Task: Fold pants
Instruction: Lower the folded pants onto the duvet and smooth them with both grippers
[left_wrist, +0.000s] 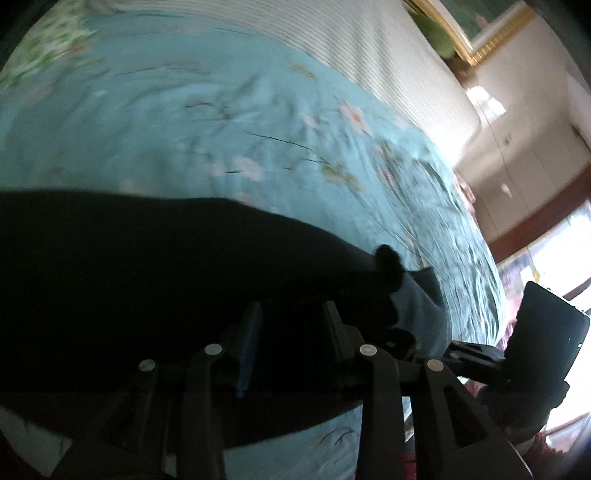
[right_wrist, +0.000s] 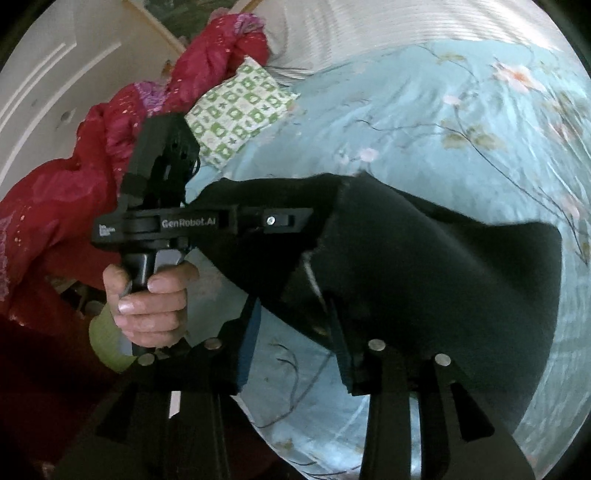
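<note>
A pale blue bedspread (right_wrist: 406, 110) printed with thin branches and pink blossoms covers the bed and fills most of both views. Beyond it lies a white ribbed cover (left_wrist: 369, 55). A heap of red quilted bedding (right_wrist: 66, 192) is piled at the bed's edge, with a green-and-white patterned pillow (right_wrist: 240, 110) just beside it. The black pants (right_wrist: 424, 266) hang lifted above the bedspread, stretched between the two tools, one edge showing a pale raw seam.

The left gripper (right_wrist: 317, 218), seen side-on from the right wrist camera, carries the white lettering "GenRobot.AI" on its body; a smaller label beside it is too small to read. Its tip is buried in the black cloth, so it appears clamped on the pants, though the fingers themselves are hidden. The person's left hand (right_wrist: 151, 299) wraps its handle.

The right gripper (right_wrist: 295, 332) has its jaws spread apart; black cloth drapes over its right finger, and whether it pinches anything I cannot tell.
</note>
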